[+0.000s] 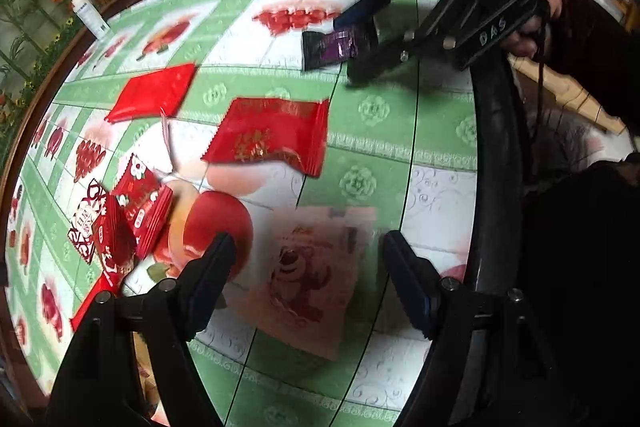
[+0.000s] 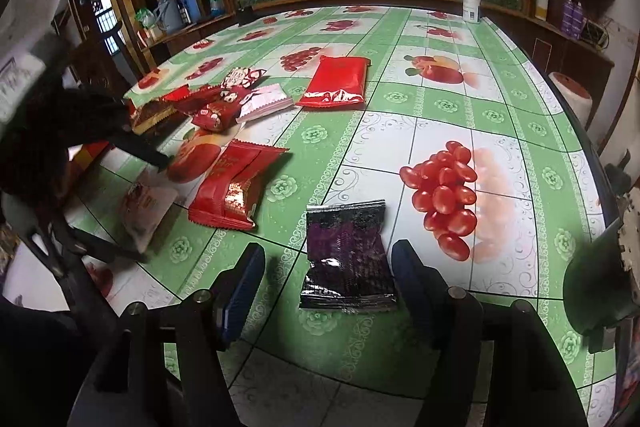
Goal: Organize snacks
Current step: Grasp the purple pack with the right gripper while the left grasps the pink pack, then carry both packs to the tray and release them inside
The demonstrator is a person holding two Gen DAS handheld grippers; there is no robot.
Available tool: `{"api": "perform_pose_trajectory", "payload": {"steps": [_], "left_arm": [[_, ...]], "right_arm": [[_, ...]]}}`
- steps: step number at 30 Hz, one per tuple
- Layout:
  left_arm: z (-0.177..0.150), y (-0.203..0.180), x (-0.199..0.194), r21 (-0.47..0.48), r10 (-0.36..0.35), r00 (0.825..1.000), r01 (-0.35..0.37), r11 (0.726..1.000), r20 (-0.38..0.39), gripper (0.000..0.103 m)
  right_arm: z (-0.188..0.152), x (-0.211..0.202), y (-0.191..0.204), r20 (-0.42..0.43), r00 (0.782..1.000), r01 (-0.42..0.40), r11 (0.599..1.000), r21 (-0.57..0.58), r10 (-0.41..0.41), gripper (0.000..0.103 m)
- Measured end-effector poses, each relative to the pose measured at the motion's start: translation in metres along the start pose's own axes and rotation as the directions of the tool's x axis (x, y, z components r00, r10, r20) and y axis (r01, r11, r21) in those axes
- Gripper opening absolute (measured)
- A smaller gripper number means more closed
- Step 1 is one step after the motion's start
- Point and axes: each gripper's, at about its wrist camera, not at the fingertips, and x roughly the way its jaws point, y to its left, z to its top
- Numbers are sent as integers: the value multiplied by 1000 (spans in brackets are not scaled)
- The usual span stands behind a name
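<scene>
Sorting: snack packets lie loose on the fruit-print tablecloth (image 2: 500, 115).
Right gripper (image 2: 328, 287): spread, straddling the purple packet (image 2: 346, 255), pads clear.
Left gripper (image 1: 308, 267): spread over the pink bear packet (image 1: 304, 267), lined up for a grasp.

**Blurred and cut-off items**

Pink bear-print packet (image 1: 308, 279) smeared by motion; print unreadable. Purple-black packet (image 1: 340, 45) partly covered by right gripper (image 1: 362, 39). Left gripper (image 2: 148, 203) blurred, cropped at frame edge. Red packet pile (image 1: 120, 227) lettering illegible.

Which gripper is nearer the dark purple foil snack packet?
Right. The right gripper straddles the dark purple foil snack packet; the left gripper hovers over a pink packet, farther away.
</scene>
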Motion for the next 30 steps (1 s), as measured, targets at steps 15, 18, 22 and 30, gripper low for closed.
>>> {"api": "perform_pose_trajectory", "payload": {"steps": [15, 18, 22, 30], "left_arm": [[-38, 10, -16, -562, 3, 997, 40, 826, 75, 35], [-57, 11, -24, -660, 45, 995, 22, 751, 84, 35], [-77, 8, -35, -736, 110, 991, -17, 676, 78, 35], [-102, 11, -58, -810, 184, 977, -20, 587, 109, 35]], "right_arm": [[7, 6, 8, -47, 997, 53, 998, -21, -54, 68], [12, 11, 7, -59, 995, 80, 997, -16, -81, 68], [15, 16, 10, -66, 989, 135, 991, 0, -135, 65], [12, 10, 24, -82, 979, 189, 982, 4, -188, 32]]}}
